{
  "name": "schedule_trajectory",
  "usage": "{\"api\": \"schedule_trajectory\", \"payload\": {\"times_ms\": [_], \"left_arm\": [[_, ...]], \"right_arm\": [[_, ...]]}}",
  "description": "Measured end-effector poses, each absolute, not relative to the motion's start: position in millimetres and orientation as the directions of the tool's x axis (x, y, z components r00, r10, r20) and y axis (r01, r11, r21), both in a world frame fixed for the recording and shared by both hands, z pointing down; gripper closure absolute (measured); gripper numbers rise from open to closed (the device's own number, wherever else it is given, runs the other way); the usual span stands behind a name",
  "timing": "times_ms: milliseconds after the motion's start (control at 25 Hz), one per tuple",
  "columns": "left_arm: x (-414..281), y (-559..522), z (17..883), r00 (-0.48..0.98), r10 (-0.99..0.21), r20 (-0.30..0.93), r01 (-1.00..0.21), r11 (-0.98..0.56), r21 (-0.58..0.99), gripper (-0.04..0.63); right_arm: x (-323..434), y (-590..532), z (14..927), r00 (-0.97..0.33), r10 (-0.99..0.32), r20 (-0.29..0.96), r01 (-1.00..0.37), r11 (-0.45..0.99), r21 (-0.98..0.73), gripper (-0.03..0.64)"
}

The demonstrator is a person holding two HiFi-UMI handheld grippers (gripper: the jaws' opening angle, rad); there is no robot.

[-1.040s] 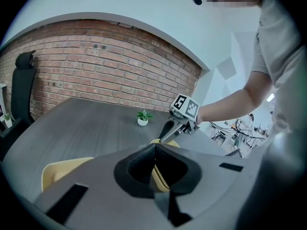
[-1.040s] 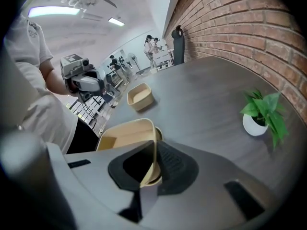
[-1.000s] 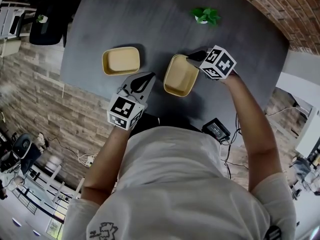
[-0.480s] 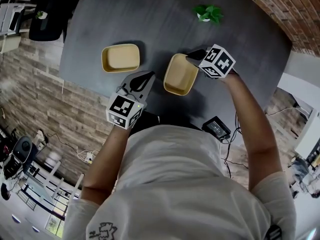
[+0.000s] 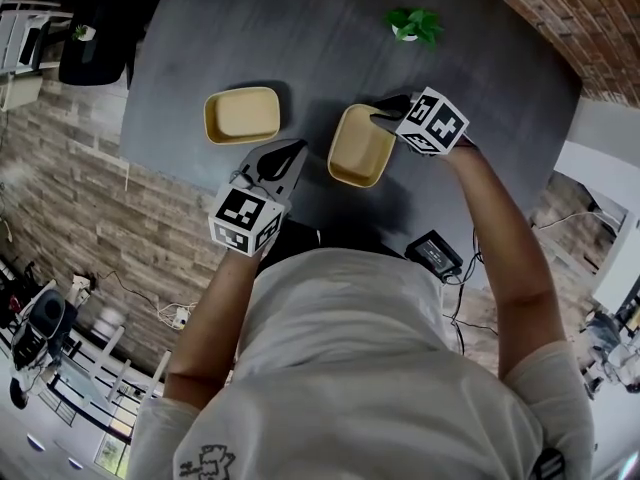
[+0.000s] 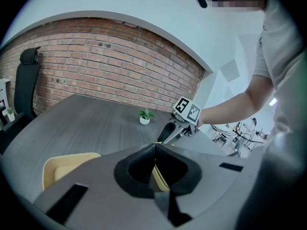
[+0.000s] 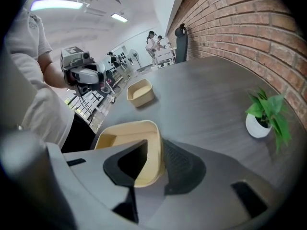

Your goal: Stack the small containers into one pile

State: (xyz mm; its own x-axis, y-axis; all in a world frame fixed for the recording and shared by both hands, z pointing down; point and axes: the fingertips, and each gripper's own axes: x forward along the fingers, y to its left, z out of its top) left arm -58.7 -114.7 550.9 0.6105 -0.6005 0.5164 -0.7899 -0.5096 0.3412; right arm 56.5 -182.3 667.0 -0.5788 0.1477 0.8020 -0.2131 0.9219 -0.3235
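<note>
Two shallow yellow containers lie on the dark table [image 5: 300,28]: one at the left [image 5: 242,115] [image 7: 140,92] [image 6: 67,164], one in the middle [image 5: 362,146] [image 7: 127,133]. My right gripper [image 5: 385,118] [image 7: 154,145] [image 6: 168,131] straddles the middle container's far rim, one jaw inside and one outside. Its jaws have just been opening and stand open, with the rim still between them. My left gripper [image 5: 293,154] [image 6: 154,146] [image 7: 81,73] hovers just left of that container, shut and empty.
A small potted plant [image 5: 415,26] [image 7: 261,119] [image 6: 145,117] stands on the far side of the table. A black office chair [image 5: 90,48] sits past the table's left corner. A black box [image 5: 433,255] lies on the floor by the near edge.
Both hands and both containers keep their places in the head view; no clear difference shows there.
</note>
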Motion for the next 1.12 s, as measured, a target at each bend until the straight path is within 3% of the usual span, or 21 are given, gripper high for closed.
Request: {"api": "schedule_trajectory", "payload": {"times_ms": [280, 1120], "left_arm": [[-63.8, -110.9, 536.8, 0.622, -0.61, 0.49, -0.779, -0.542, 0.315, 0.585], [-109.1, -60.0, 456.6, 0.701, -0.608, 0.372, -0.701, -0.683, 0.204, 0.585]], "right_arm": [[55.9, -179.3, 647.4, -0.585, 0.077, 0.808, -0.245, 0.932, -0.266, 0.488], [32.7, -109.1, 526.6, -0.637, -0.326, 0.698, -0.508, 0.859, -0.061, 0.495]]}}
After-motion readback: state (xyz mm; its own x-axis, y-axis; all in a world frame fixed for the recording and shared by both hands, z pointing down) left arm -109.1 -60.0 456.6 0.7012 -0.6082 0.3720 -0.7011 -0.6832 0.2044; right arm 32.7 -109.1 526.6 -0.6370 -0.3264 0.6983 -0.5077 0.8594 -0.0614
